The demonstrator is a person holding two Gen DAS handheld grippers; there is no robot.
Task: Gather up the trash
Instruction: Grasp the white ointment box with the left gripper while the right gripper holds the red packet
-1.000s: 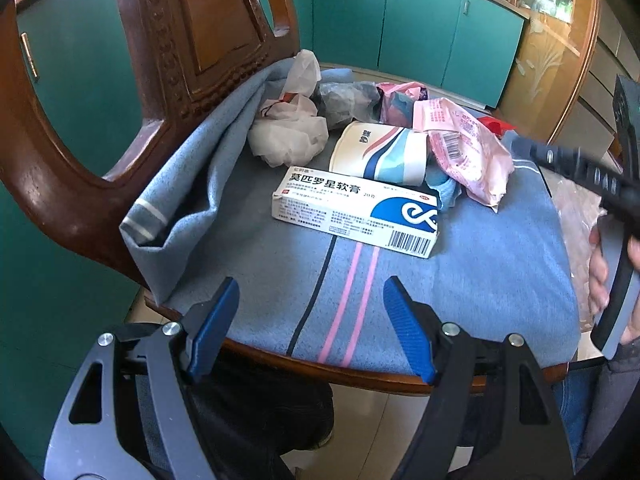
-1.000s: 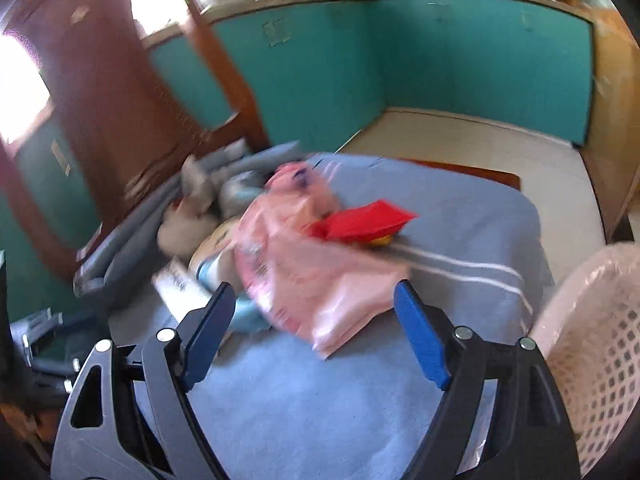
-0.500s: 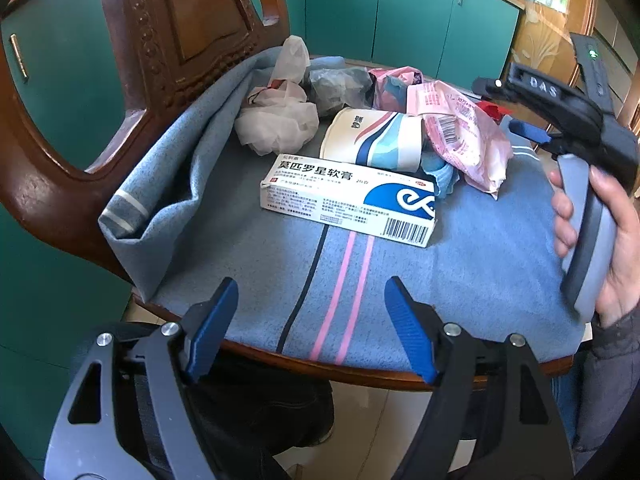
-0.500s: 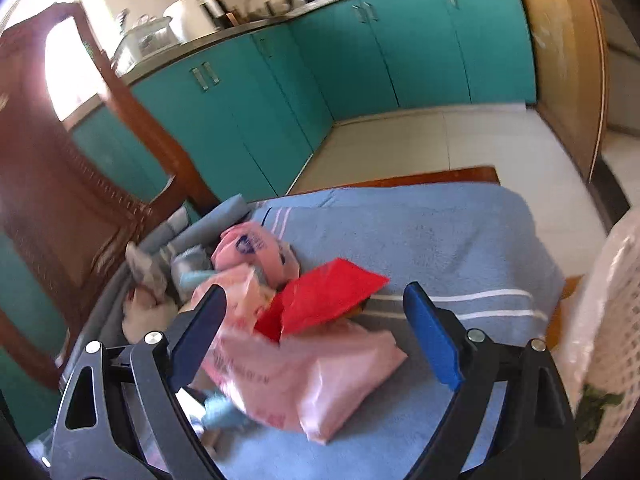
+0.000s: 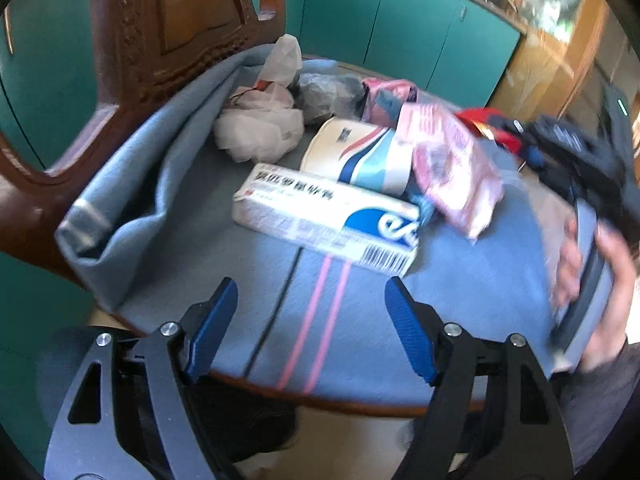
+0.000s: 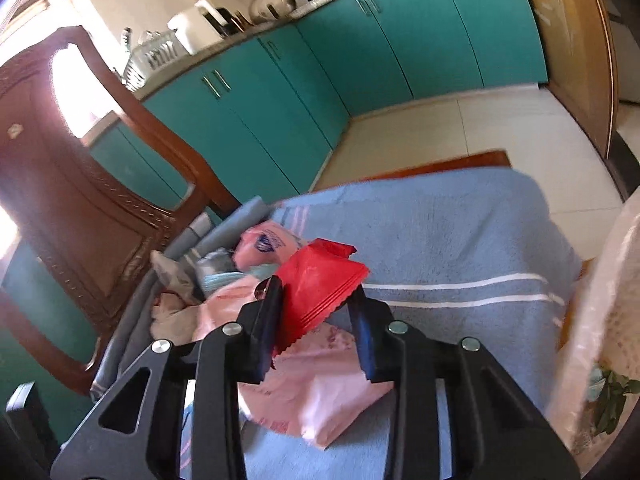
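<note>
Trash lies on a chair seat covered by a blue towel (image 5: 240,264). In the left wrist view I see a white ointment box (image 5: 326,218), a striped paper cup (image 5: 360,156), a pink wrapper (image 5: 456,168), crumpled white plastic (image 5: 260,128) and a grey bag (image 5: 326,92). My left gripper (image 5: 310,332) is open, just short of the box. My right gripper (image 6: 318,312) is shut on a red wrapper (image 6: 320,280), above the pink wrapper (image 6: 312,380). The right gripper also shows blurred in the left wrist view (image 5: 560,148).
The carved wooden chair back (image 5: 168,40) rises behind the trash on the left. A white lattice basket lined with a plastic bag (image 6: 600,340) stands at the right of the seat. Teal cabinets (image 6: 360,60) and tiled floor (image 6: 480,132) lie beyond.
My right gripper has moved in over the pile and closed on the red wrapper. My left gripper has shifted slightly and stays open.
</note>
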